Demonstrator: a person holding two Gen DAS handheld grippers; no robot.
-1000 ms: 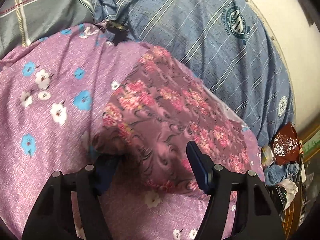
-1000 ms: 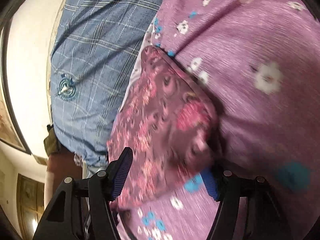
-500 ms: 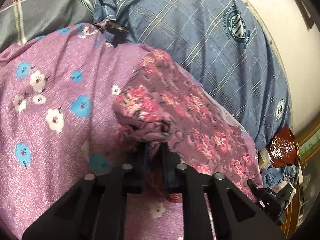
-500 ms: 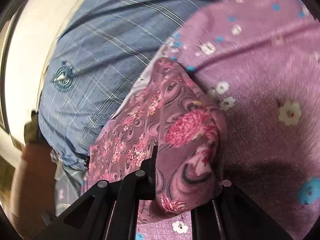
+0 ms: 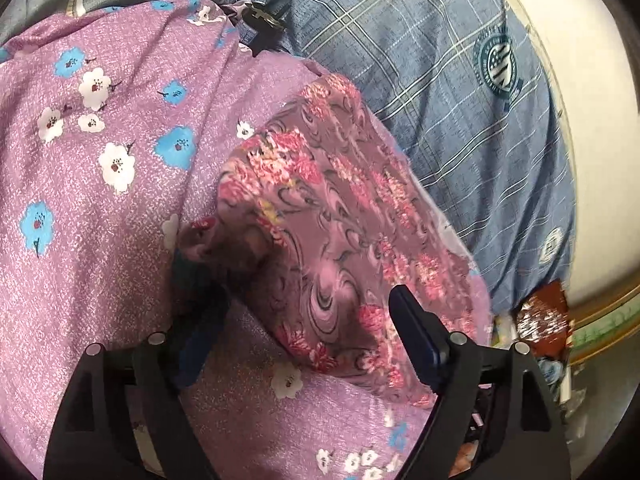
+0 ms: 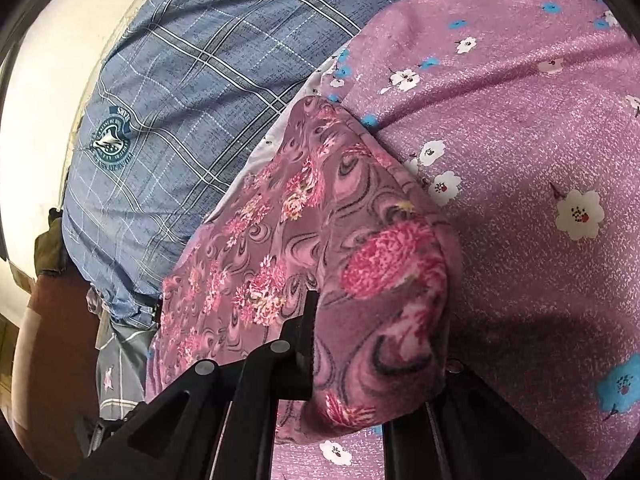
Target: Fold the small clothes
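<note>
While the left gripper (image 5: 308, 320) hangs with its two blue-padded fingers spread wide apart, holding nothing, a small folded garment (image 5: 332, 232) in dusky mauve with pink roses and dark swirls lies just beyond it. This garment rests on a lilac cloth (image 5: 100, 208) scattered with white and blue flowers, which covers most of the near surface. Its near-left corner is rumpled and slightly lifted, sitting close to the left finger. Far and to the right, a blue plaid fabric (image 5: 460, 100) with a round teal emblem slopes away toward a pale wall.

From the right wrist view, the right gripper (image 6: 372, 364) is clamped on the near edge of the same garment (image 6: 312, 240). One black finger shows on the left of the cloth, and the other is hidden under a draped fold, so the grip reads as closed on fabric, not empty.

Judging from this, a fold is being set or a new one begun. To do it well, the free gripper should take the loose rumpled corner cleanly, catching only the rose garment and not the lilac cloth beneath. Both ends should then travel level, so the edges meet squarely and no crease bunches near the corner.
</note>
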